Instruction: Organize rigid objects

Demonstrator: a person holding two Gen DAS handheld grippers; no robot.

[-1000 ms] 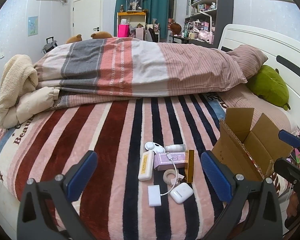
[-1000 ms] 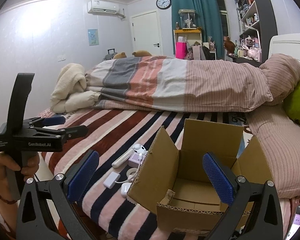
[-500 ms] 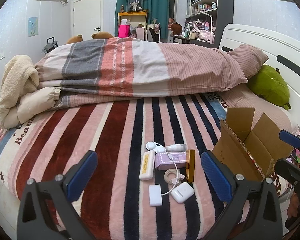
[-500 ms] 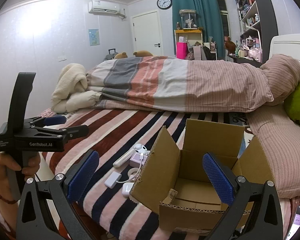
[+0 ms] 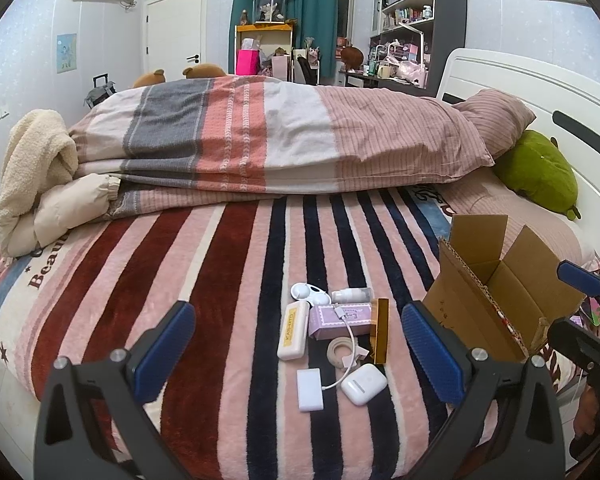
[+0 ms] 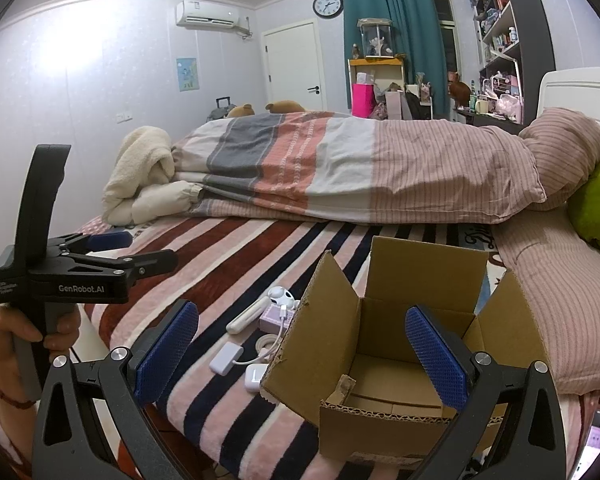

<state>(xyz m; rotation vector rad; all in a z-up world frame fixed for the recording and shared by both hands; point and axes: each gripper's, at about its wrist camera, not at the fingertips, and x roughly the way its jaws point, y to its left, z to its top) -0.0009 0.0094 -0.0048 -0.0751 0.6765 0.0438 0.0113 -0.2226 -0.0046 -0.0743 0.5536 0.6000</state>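
Observation:
A cluster of small items lies on the striped blanket: a cream case, a purple box, a brown card, a white earbud case, a white adapter with cable, a tape roll and a small tube. An open, empty cardboard box stands to their right. My left gripper is open, hovering just short of the cluster. My right gripper is open in front of the box. Some of the items also show in the right wrist view.
A folded striped duvet and a cream fleece lie across the far side of the bed. A pillow and green plush sit by the white headboard at right. The bed's near edge is just below the grippers.
Both views have crept slightly forward towards the bed. The items and box have not moved, and both grippers stay open.

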